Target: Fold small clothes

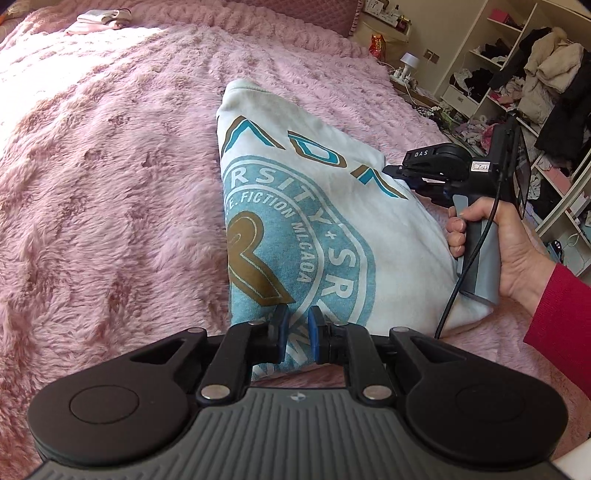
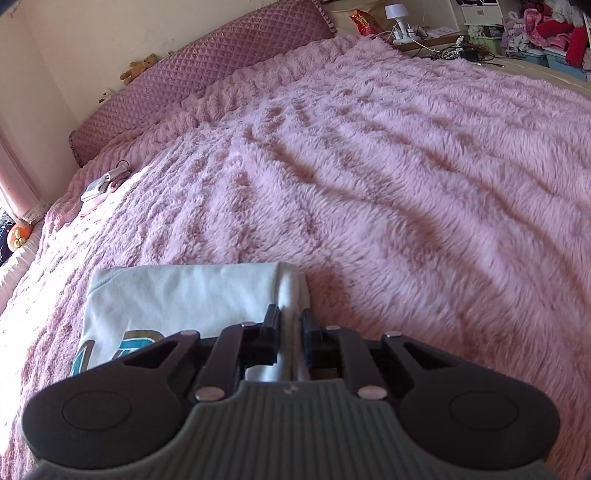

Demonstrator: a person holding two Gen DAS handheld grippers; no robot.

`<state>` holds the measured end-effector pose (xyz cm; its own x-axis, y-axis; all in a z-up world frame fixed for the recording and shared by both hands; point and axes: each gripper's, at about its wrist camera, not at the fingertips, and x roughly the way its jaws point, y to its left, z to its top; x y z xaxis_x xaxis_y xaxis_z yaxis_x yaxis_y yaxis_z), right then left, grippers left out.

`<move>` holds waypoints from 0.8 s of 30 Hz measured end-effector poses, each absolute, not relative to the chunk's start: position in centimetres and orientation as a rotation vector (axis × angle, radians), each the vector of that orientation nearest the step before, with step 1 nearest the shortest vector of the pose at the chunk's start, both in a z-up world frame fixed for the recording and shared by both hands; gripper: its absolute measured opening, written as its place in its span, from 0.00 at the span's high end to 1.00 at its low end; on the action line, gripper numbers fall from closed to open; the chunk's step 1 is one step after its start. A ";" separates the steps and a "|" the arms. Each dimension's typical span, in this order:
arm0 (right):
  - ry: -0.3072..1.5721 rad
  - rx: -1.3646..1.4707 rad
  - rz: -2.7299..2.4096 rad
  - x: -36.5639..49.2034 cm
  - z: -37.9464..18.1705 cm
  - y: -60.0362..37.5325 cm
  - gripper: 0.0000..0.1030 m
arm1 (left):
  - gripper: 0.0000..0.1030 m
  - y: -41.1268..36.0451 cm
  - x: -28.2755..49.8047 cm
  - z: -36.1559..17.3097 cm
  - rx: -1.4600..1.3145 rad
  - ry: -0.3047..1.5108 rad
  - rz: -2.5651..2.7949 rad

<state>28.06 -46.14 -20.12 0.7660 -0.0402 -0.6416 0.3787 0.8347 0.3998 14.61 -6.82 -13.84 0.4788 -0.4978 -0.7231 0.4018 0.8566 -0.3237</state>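
Observation:
A white shirt (image 1: 332, 206) with a blue and gold round print lies folded on the pink furry blanket (image 1: 110, 184). My left gripper (image 1: 297, 334) sits over its near edge, jaws a little apart with the cloth between the blue pads (image 1: 282, 328). My right gripper (image 1: 397, 172), held by a hand in a red sleeve, meets the shirt's right edge. In the right wrist view the right gripper (image 2: 290, 325) has its jaws close together around the folded white edge (image 2: 288, 284) of the shirt (image 2: 177, 295).
A small folded pile of pale clothes (image 1: 98, 20) lies at the far end of the bed, also in the right wrist view (image 2: 105, 184). A quilted pink headboard cushion (image 2: 207, 66) lines the wall. Open shelves with clutter (image 1: 517, 81) stand to the right.

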 end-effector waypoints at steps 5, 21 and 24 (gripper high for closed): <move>0.618 0.559 -0.239 27.0 -18.6 -46.4 0.82 | 0.83 -7.0 14.7 -14.1 -0.098 0.928 -0.550; 0.673 0.622 -0.042 12.2 -18.4 -41.4 0.99 | 0.83 -6.9 14.7 -14.4 -0.104 0.930 -0.562; 0.681 0.678 -0.054 11.8 -18.8 -42.3 1.00 | 0.83 -6.5 14.9 -14.3 -0.129 0.938 -0.574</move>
